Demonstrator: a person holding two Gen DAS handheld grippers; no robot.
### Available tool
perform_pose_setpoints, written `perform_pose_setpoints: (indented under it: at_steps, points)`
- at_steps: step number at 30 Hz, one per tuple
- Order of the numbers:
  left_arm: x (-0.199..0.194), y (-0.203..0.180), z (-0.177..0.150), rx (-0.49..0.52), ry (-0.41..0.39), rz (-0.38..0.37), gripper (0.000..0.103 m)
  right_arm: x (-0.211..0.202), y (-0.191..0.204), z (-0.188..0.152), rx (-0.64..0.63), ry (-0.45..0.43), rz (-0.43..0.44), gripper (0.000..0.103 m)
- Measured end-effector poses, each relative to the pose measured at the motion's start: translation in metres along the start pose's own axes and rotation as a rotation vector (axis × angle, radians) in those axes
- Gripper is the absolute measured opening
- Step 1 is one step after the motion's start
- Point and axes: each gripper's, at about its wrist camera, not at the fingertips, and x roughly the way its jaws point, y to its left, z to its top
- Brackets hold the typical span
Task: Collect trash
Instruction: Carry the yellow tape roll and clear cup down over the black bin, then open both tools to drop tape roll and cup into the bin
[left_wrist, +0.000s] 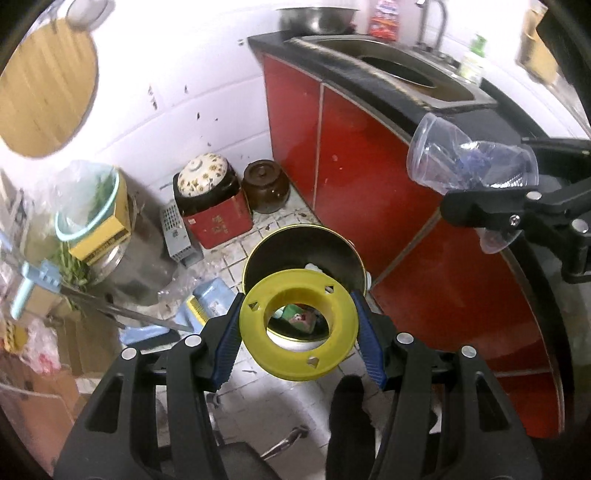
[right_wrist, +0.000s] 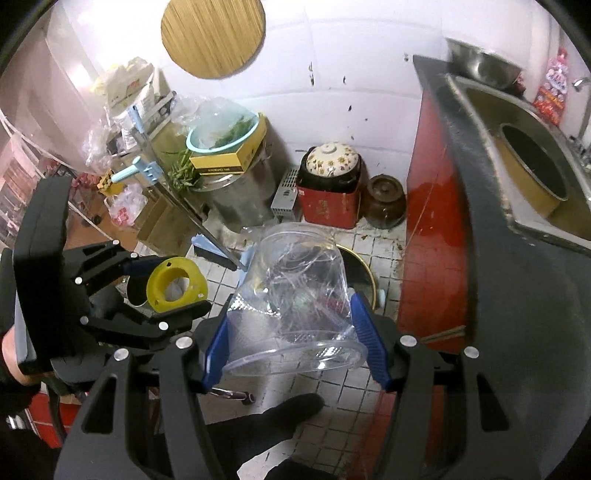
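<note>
The left gripper (left_wrist: 299, 328) is clamped on a yellow ring (left_wrist: 298, 325) — both blue pads press its rim, one at 9 o'clock and one at 3 o'clock. Through the hole of the ring, in the left wrist view, I see coloured scraps that already lie in the bin (left_wrist: 332, 254), a round dark pot with a gold rim on the tiled floor (left_wrist: 266, 391). So the ring hangs almost straight over the mouth of the bin, only a little toward its 6 o'clock side.

The right gripper (right_wrist: 291, 325) is clamped on a clear plastic cup (right_wrist: 295, 295), crumpled, with the open mouth toward the camera. In the right wrist view the bin shows only as a dark arc behind the cup, at 2 o'clock from it, so the cup looks not yet fully over the opening.

I judge the step as the carry to the bin, near its end: both pieces of trash are held and none of the two is dropped yet. The next move calls for opening the left jaws over the mouth, then bringing the cup above it and letting it go too — the cup is light and wide, so it may catch the rim.

Farther, at 12 o'clock, stand a red box (left_wrist: 218, 221) and a brown jar (left_wrist: 265, 186) against the wall, and the red cabinet (left_wrist: 369, 177) runs at 3 o'clock.
</note>
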Motion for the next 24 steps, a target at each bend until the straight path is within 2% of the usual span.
perform_pose_setpoints:
  at_steps: [6, 12, 18, 24]
  points:
    - [0.068, 0.020, -0.004, -0.076, 0.009, 0.008, 0.055, 0.059, -0.004, 0.014, 0.024, 0.041, -0.041, 0.061]
    - [0.125, 0.034, -0.009, -0.149, 0.034, -0.020, 0.055, 0.114, -0.017, 0.017, 0.077, 0.101, -0.049, 0.061]
    - [0.154, 0.038, -0.011, -0.147, 0.064, -0.040, 0.055, 0.151, -0.028, 0.013, 0.112, 0.147, -0.064, 0.062]
    - [0.167, 0.039, -0.008, -0.151, 0.082, -0.074, 0.055, 0.167, -0.033, 0.013, 0.132, 0.161, -0.072, 0.065]
